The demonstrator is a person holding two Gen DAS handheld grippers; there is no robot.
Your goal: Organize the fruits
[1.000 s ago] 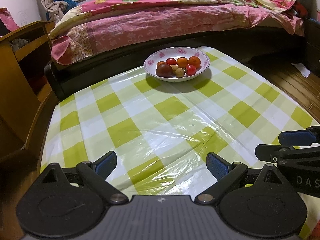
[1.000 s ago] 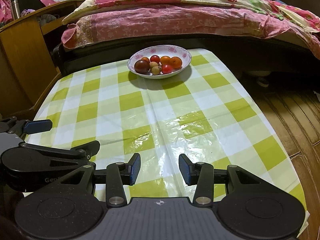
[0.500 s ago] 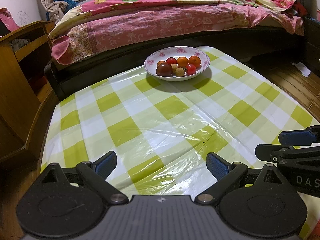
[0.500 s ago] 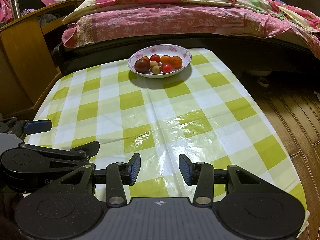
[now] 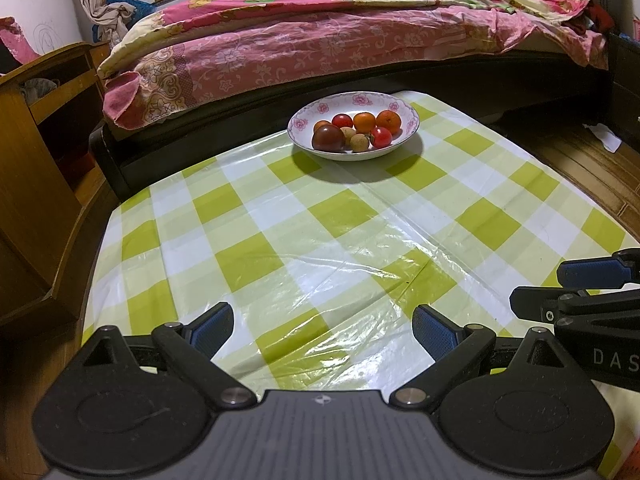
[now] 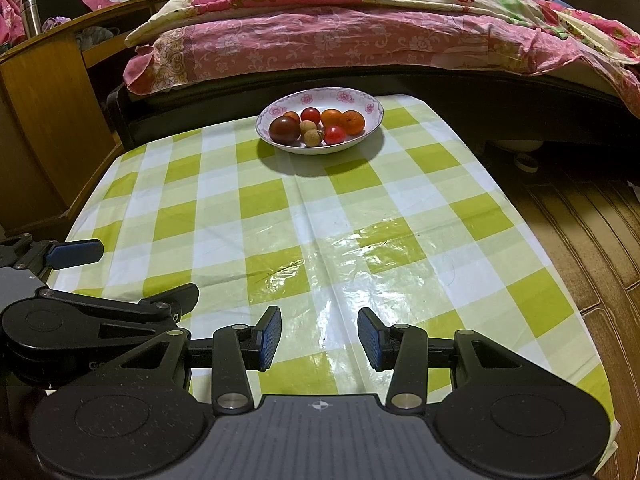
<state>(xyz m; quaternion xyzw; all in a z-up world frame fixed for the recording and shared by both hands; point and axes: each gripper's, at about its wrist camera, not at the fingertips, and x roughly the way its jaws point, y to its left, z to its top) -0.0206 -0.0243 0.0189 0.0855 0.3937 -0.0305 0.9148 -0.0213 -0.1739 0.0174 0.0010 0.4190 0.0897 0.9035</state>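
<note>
Nothing has moved since the earlier frames. Left wrist view: left gripper (image 5: 322, 330) jaws wide apart, empty, over the table's (image 5: 248, 256) near edge; fruits (image 5: 356, 130) in a floral plate (image 5: 404, 106) at the far edge. Right wrist view: right gripper (image 6: 319, 338) jaws parted, empty; plate (image 6: 368, 106) by the bed (image 6: 320, 36)

My count, placed against bowl (image 6: 370, 110): one bowl, far end of table (image 6: 320, 220). Inside bowl: one dark tomato (image 6: 284, 129) at left side; two red tomatoes, one at back (image 6: 310, 115), one at front (image 6: 334, 134); three orange fruits, one behind dark tomato (image 6: 291, 116), two at right side (image 6: 331, 117) (image 6: 352, 122); two tan longans (image 6: 308, 126) (image 6: 313, 137) at middle. Eight fruits total. My tools: two, left tool (image 5: 322, 330), right tool (image 6: 319, 338), both near end of table, well apart from bowl.
</note>
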